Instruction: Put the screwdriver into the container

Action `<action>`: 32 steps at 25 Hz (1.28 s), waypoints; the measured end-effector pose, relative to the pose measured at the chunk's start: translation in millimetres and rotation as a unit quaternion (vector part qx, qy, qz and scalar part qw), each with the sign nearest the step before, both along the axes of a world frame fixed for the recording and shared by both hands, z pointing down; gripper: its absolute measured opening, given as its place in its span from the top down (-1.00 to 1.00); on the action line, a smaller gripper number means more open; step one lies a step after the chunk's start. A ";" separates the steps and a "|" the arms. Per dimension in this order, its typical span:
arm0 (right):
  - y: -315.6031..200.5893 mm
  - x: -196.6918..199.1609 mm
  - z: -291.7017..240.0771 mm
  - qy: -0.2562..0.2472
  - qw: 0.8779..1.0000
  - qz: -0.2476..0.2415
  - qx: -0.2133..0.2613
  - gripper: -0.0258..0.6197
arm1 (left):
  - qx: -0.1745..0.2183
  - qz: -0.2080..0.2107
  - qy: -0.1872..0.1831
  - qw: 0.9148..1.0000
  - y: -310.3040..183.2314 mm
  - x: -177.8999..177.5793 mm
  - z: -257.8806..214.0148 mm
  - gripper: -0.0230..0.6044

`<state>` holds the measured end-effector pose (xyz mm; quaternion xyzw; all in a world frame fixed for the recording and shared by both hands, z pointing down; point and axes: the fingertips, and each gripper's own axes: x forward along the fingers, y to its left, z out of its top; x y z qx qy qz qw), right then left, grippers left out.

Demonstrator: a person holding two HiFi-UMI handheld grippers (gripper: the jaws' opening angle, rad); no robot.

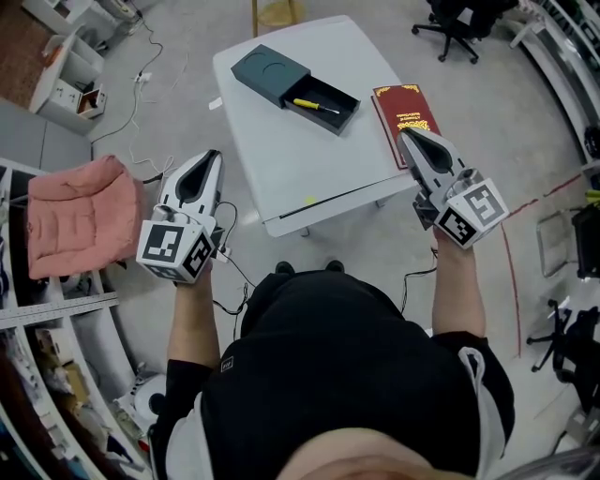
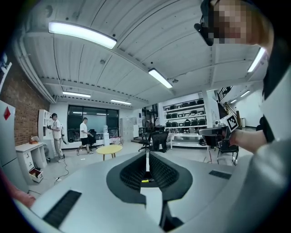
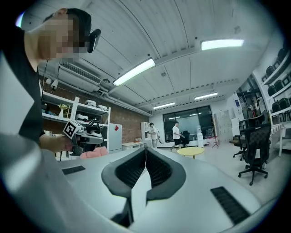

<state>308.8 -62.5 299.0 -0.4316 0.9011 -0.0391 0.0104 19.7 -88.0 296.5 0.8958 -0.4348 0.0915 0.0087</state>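
A dark container (image 1: 281, 80) sits on the white table (image 1: 281, 178), its tray slid open to the right. The yellow-handled screwdriver (image 1: 314, 105) lies inside that tray. My left gripper (image 1: 212, 156) is raised off the table's left side, jaws shut and holding nothing. My right gripper (image 1: 405, 137) is raised at the table's right edge, near a red book (image 1: 405, 111), also shut and empty. In the left gripper view the left gripper (image 2: 147, 155) has its jaws pressed together. The right gripper (image 3: 145, 151) looks the same in its own view. Both gripper views face out across the room, not the table.
A pink cushioned chair (image 1: 80, 216) stands to the left, with cables on the floor beside it. A black office chair (image 1: 455, 23) is at the far right. Shelving runs along the lower left. Two people and a yellow round table (image 2: 109, 149) are far off.
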 end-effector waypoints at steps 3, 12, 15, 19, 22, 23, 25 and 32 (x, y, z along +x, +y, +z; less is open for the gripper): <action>11.1 -5.9 -8.4 0.007 1.000 0.009 0.015 0.82 | 0.006 0.003 0.002 1.000 0.4 -8.4 -0.8 0.82; 18.9 -40.2 -24.5 -0.019 0.999 0.036 0.033 0.83 | 0.010 -0.004 0.004 1.000 -7.1 -54.1 1.5 0.82; 20.3 -56.0 -27.9 -0.018 0.999 0.036 0.036 0.83 | 0.014 0.007 -0.003 1.000 -10.6 -65.7 5.1 0.82; 21.9 -72.1 -29.0 -0.017 0.999 0.037 0.034 0.83 | 0.012 0.009 -0.002 1.000 -15.4 -74.0 5.3 0.82; 21.6 -78.8 -27.1 -0.019 0.999 0.040 0.032 0.83 | 0.012 0.014 0.001 1.000 -18.9 -78.7 8.2 0.82; 21.4 -79.8 -25.9 -0.019 0.998 0.041 0.031 0.83 | 0.013 0.016 0.002 1.000 -19.6 -79.9 9.6 0.82; 21.4 -80.4 -23.9 -0.020 0.998 0.046 0.028 0.83 | 0.012 0.017 0.006 1.000 -19.8 -81.3 10.6 0.82; 20.5 -82.2 -20.6 -0.020 0.998 0.057 0.026 0.83 | 0.014 0.022 0.025 0.999 -20.5 -81.8 9.6 0.82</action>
